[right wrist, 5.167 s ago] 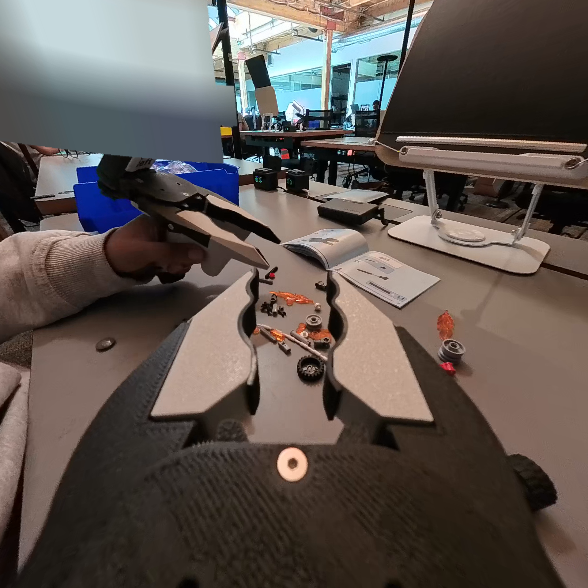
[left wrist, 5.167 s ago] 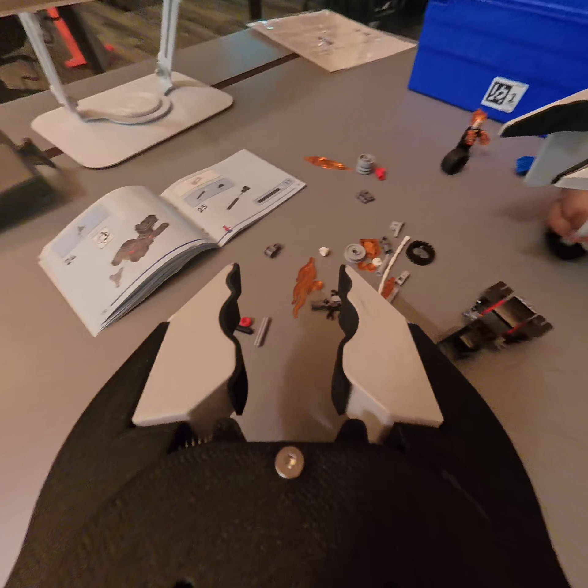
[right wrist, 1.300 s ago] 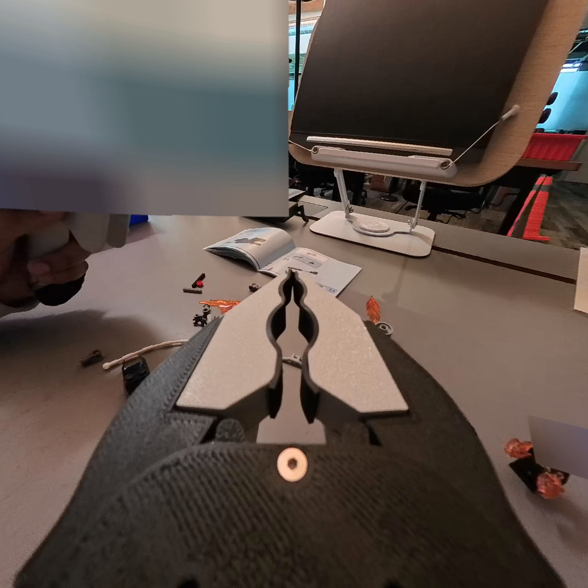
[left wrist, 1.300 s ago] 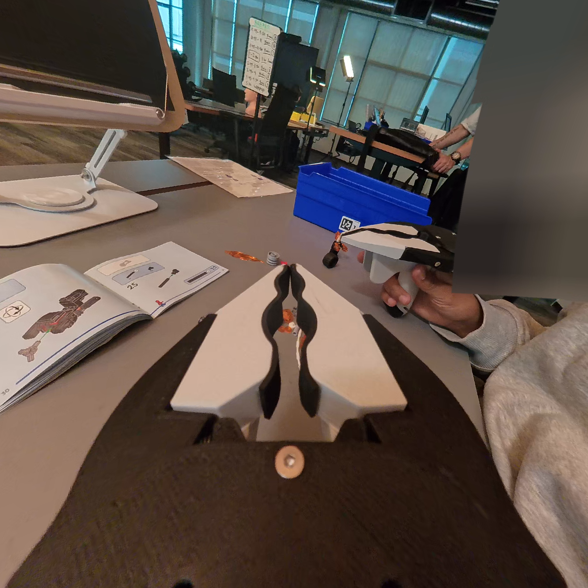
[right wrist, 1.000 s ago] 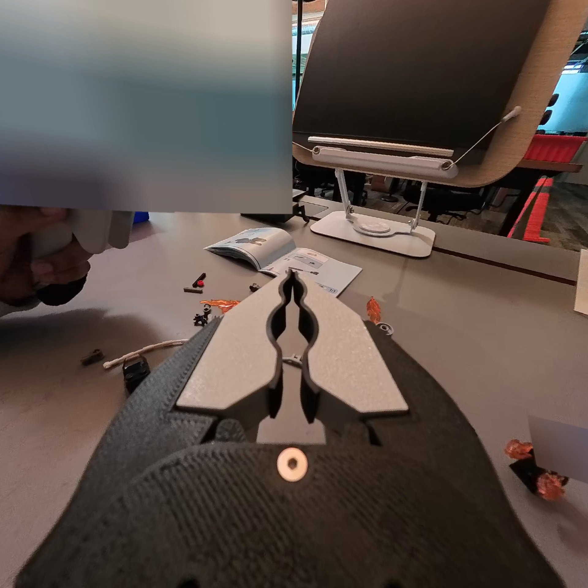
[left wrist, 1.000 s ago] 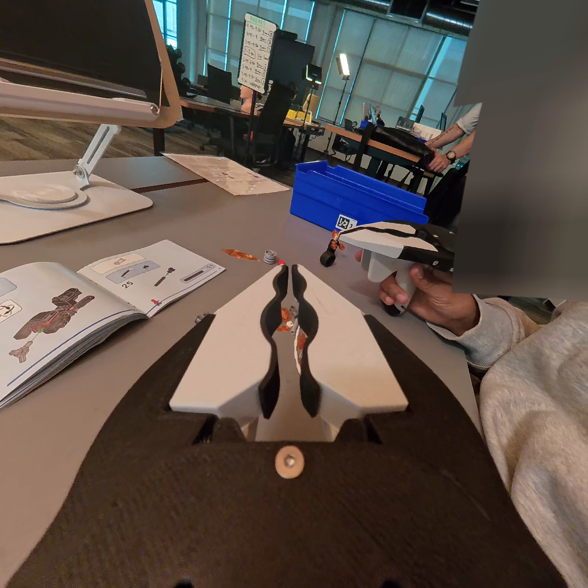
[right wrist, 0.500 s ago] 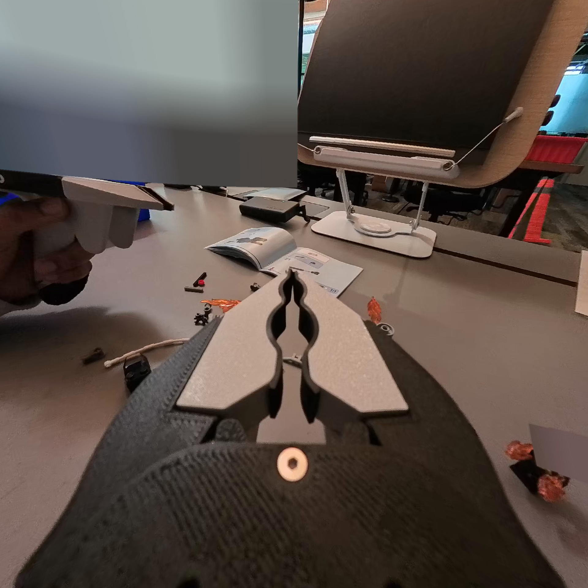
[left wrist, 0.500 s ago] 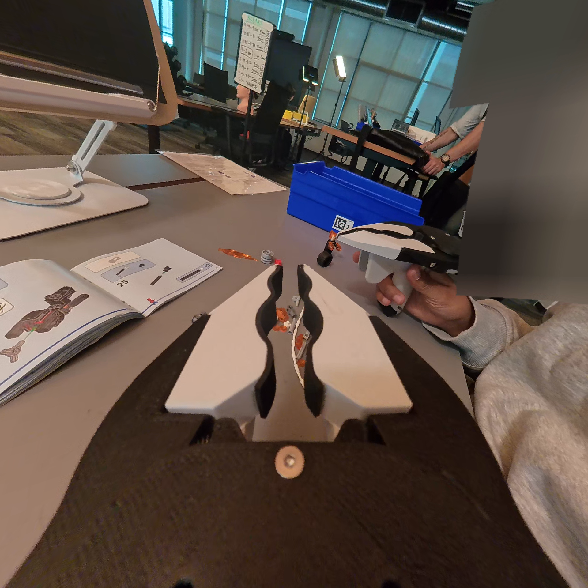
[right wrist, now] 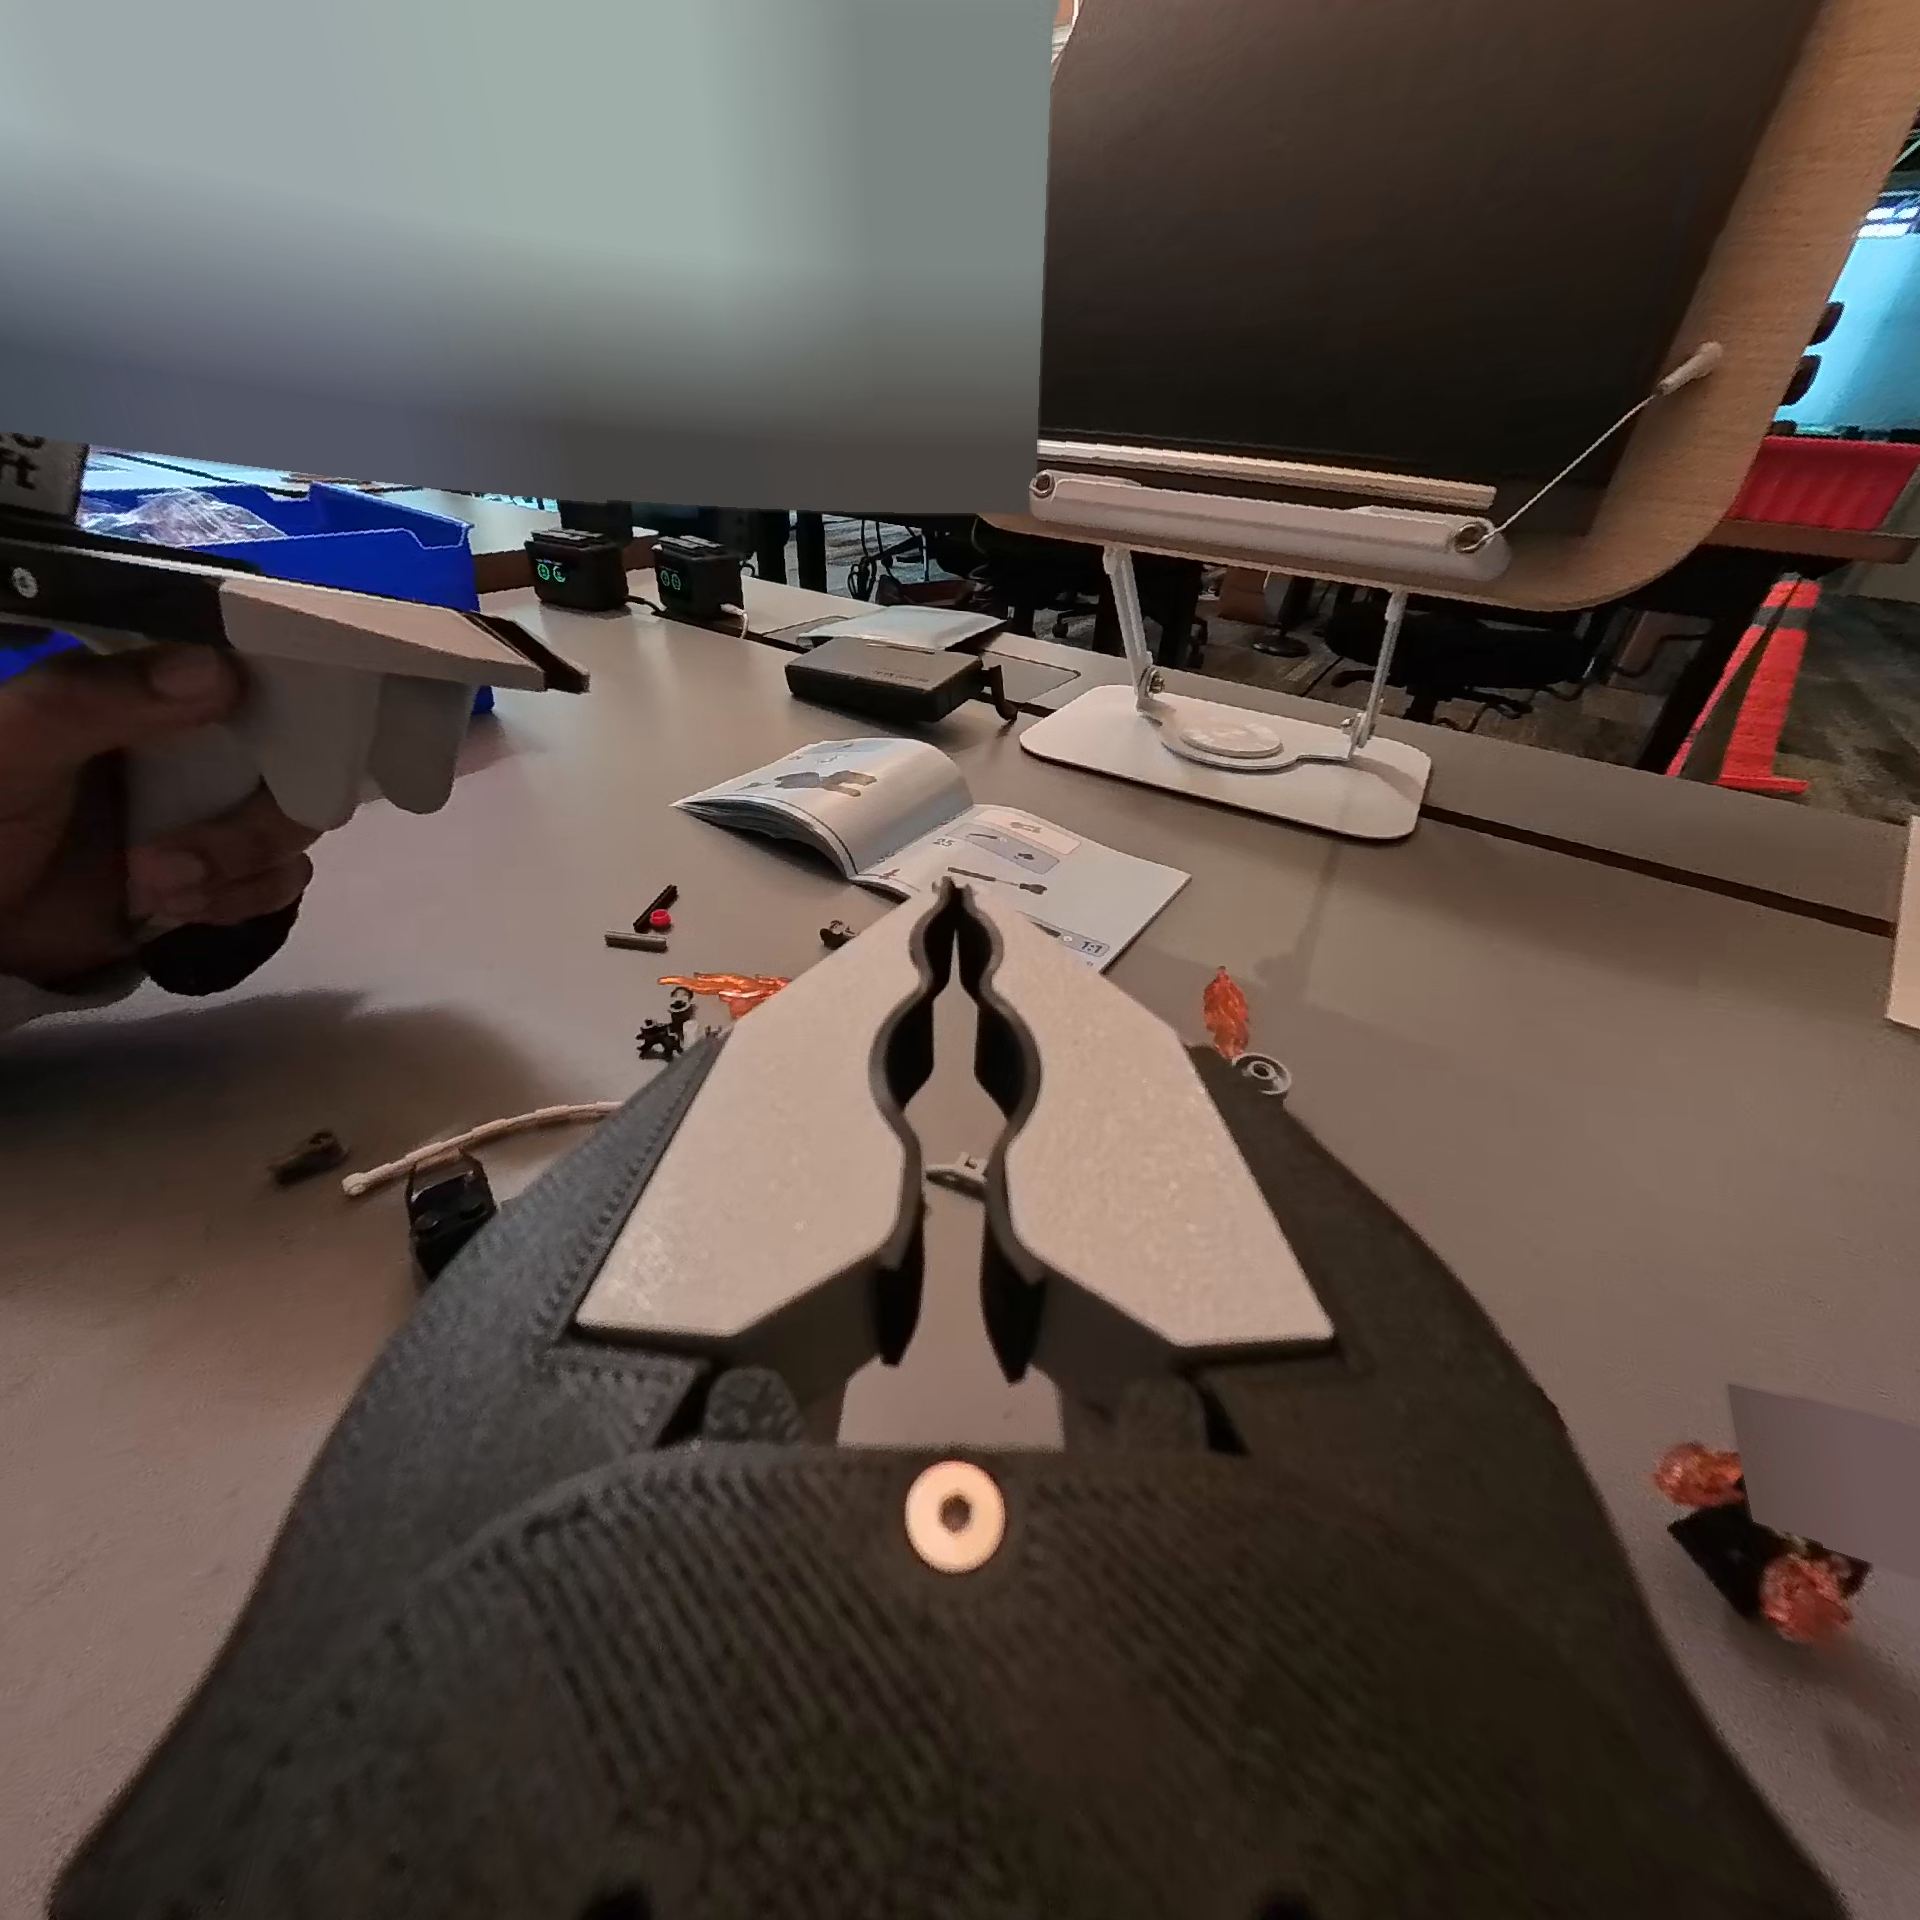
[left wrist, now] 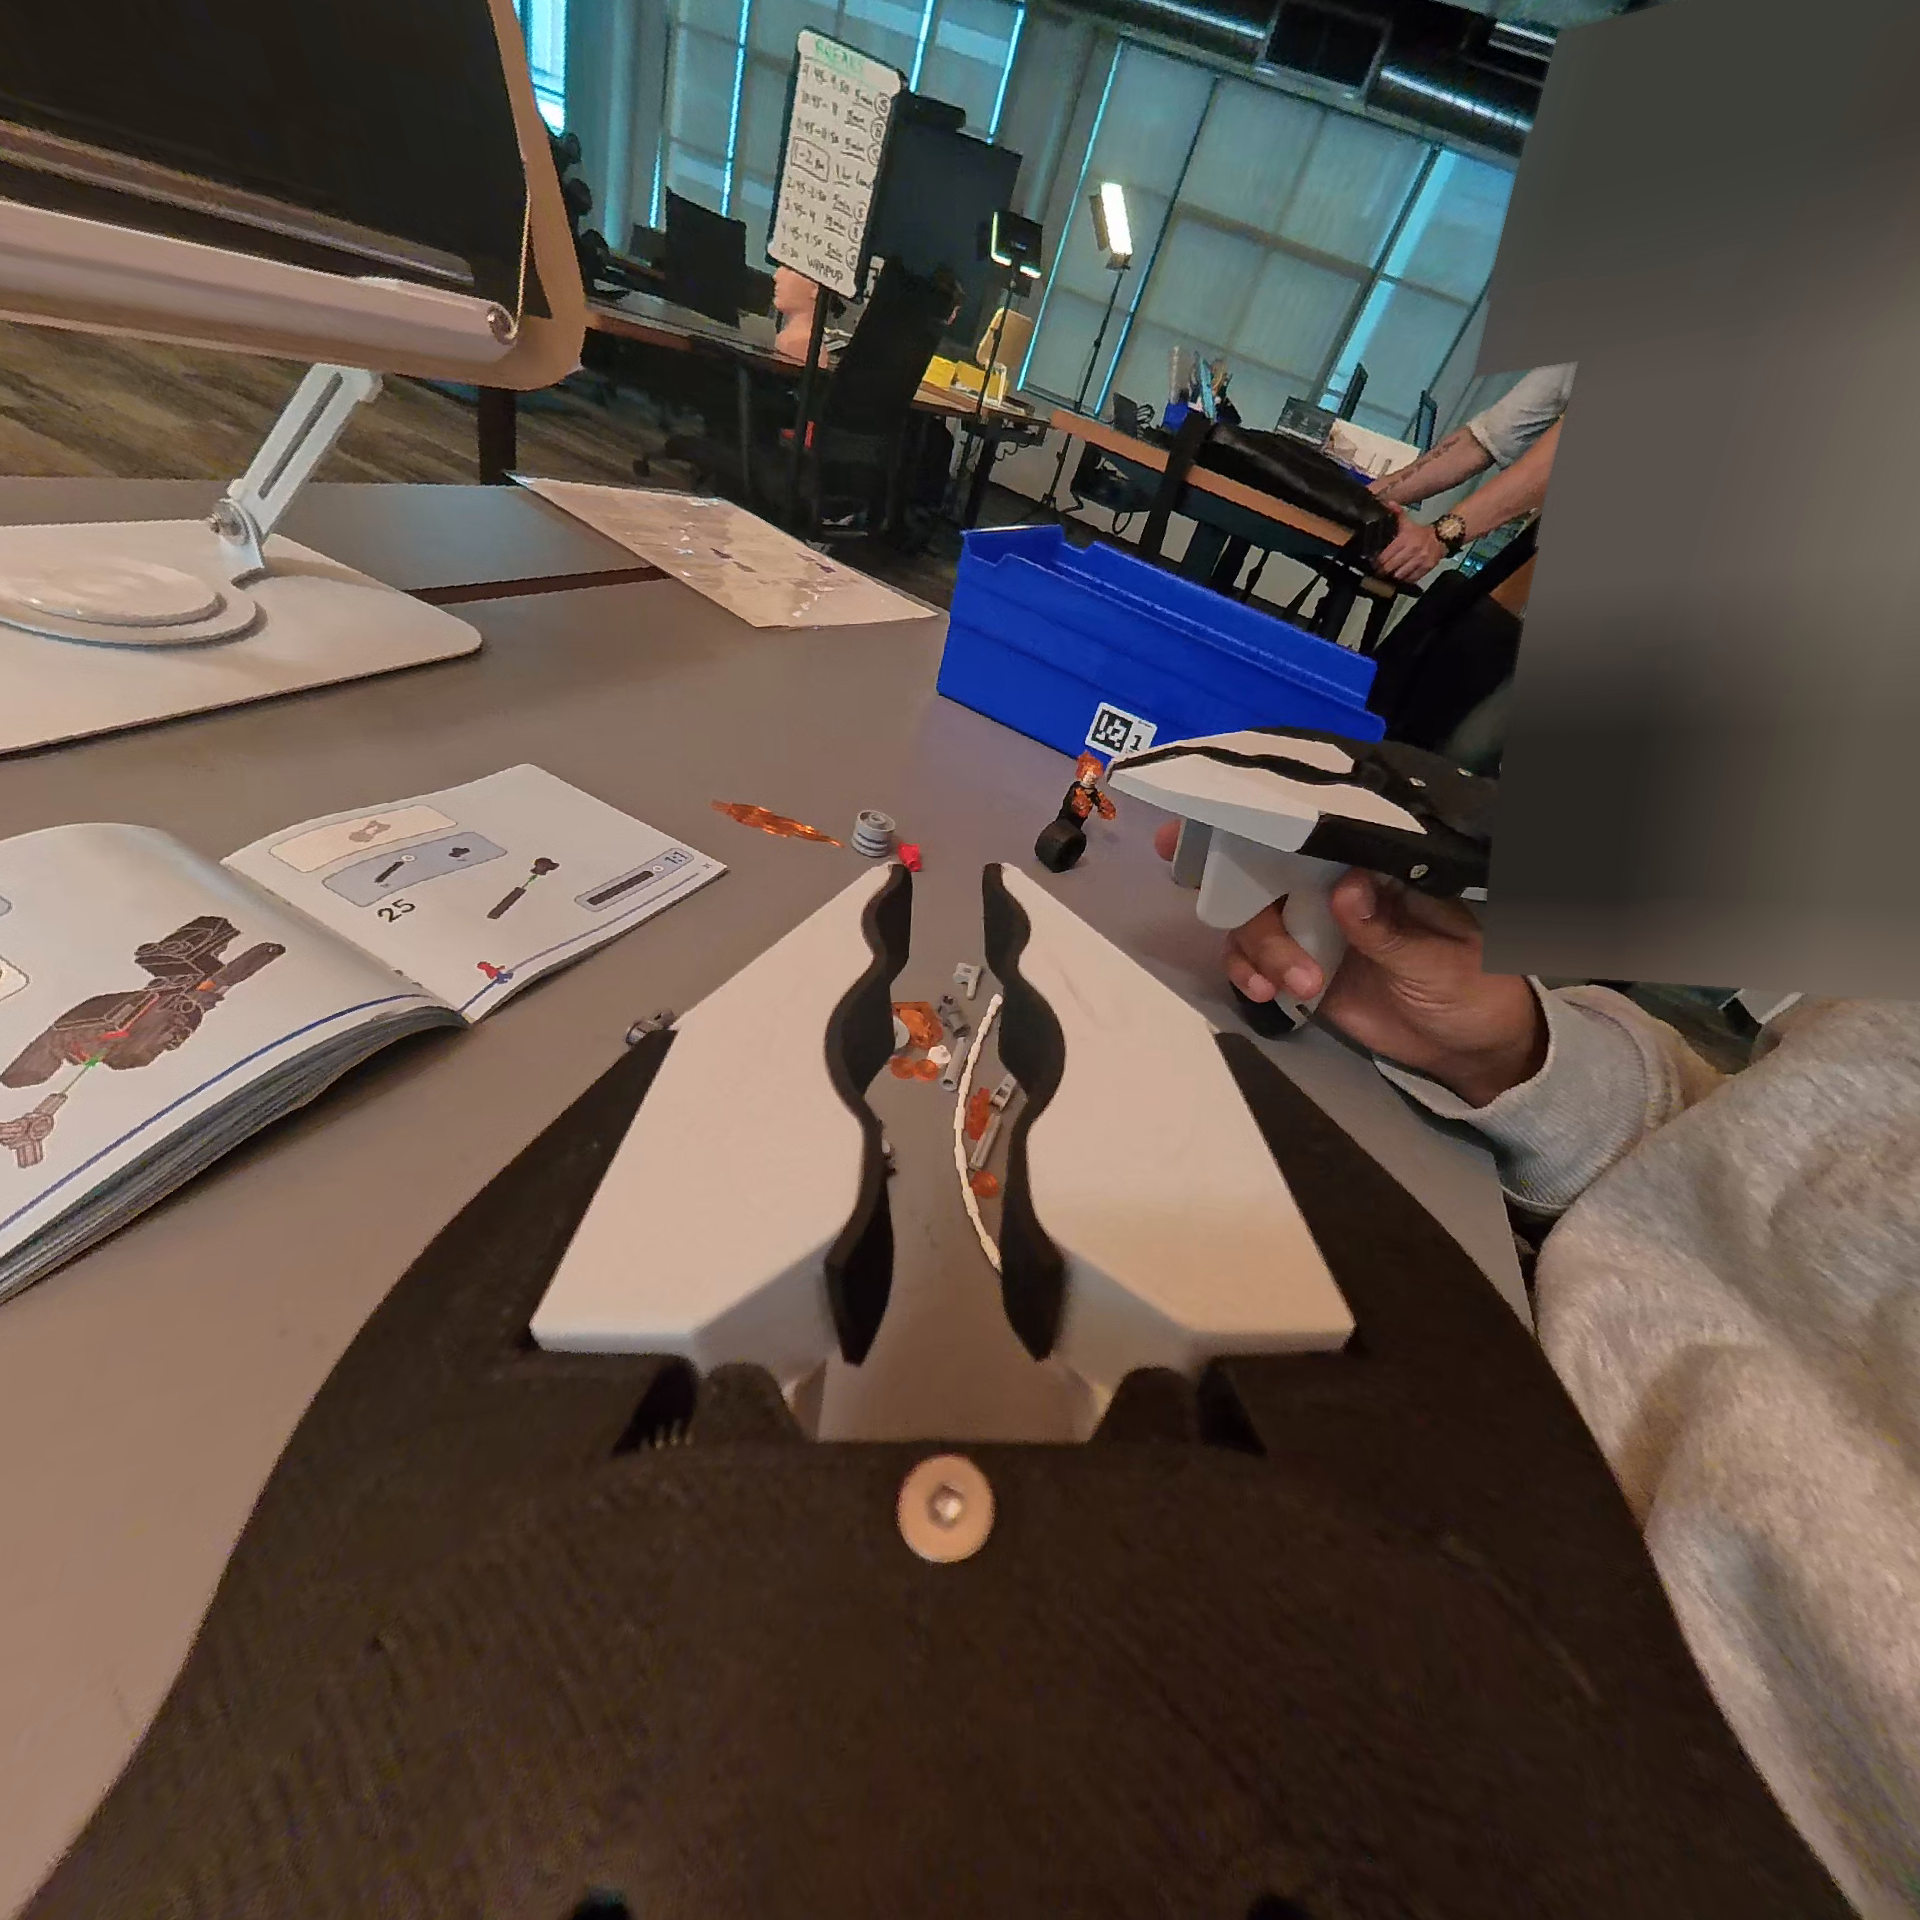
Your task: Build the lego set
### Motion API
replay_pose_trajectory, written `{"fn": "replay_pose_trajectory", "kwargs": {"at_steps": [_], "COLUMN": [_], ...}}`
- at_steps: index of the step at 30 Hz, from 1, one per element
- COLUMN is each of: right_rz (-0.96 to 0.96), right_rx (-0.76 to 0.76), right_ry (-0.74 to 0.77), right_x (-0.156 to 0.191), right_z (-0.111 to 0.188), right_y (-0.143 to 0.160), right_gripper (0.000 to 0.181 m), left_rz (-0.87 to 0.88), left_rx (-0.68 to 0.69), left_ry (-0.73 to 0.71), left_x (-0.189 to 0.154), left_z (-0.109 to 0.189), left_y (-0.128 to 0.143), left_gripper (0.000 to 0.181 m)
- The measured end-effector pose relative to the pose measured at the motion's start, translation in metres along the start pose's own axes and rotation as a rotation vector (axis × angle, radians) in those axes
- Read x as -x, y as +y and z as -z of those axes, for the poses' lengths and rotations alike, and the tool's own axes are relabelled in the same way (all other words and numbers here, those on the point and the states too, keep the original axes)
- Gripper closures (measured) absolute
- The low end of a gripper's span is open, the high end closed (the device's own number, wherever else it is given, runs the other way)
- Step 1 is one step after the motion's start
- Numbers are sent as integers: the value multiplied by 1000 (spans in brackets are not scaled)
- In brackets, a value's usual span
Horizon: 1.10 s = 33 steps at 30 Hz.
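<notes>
My left gripper (left wrist: 945,878) hovers over the grey table (left wrist: 623,707), its jaws a little apart and empty. Loose Lego pieces (left wrist: 930,1039) and a white string (left wrist: 966,1122) show on the table between its fingers. My right gripper (right wrist: 951,896) is shut above the table. A small grey piece (right wrist: 961,1164) shows through its finger gap; I cannot tell if it is pinched or lying below. Each gripper shows in the other's view, the right one (left wrist: 1122,774) and the left one (right wrist: 561,677). The open instruction booklet (left wrist: 312,935) lies left. A minifigure on a black wheel (left wrist: 1081,821) stands beyond.
A blue bin (left wrist: 1143,665) stands at the back right and a white stand base (left wrist: 208,623) at the back left. An orange flame (left wrist: 774,821), a grey hub (left wrist: 873,831) and a red piece (left wrist: 911,855) lie ahead. A black box (right wrist: 883,675) sits behind the booklet (right wrist: 914,821). The grippers' ends are close to 15 centimetres from one another.
My left gripper's fingers have parted from shut to a small gap. My right gripper stays shut and still. Five seconds ago both were wide open, pointing down over the pieces.
</notes>
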State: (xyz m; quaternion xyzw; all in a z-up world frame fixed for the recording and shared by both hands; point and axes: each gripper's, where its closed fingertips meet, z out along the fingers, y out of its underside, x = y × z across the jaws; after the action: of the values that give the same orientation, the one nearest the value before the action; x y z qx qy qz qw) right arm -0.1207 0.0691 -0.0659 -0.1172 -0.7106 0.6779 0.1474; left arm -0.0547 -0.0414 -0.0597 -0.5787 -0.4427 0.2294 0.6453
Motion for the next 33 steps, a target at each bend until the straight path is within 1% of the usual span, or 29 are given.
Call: {"fn": "replay_pose_trajectory", "kwargs": {"at_steps": [33], "right_rz": [-5], "right_rx": [8], "right_ry": [-14], "right_x": [6], "right_z": [-1], "right_y": [-1], "right_gripper": [181], "left_rz": [34], "left_rx": [0], "left_ry": [-1], "left_x": [6], "left_z": [0], "left_y": [2], "left_gripper": [166]}}
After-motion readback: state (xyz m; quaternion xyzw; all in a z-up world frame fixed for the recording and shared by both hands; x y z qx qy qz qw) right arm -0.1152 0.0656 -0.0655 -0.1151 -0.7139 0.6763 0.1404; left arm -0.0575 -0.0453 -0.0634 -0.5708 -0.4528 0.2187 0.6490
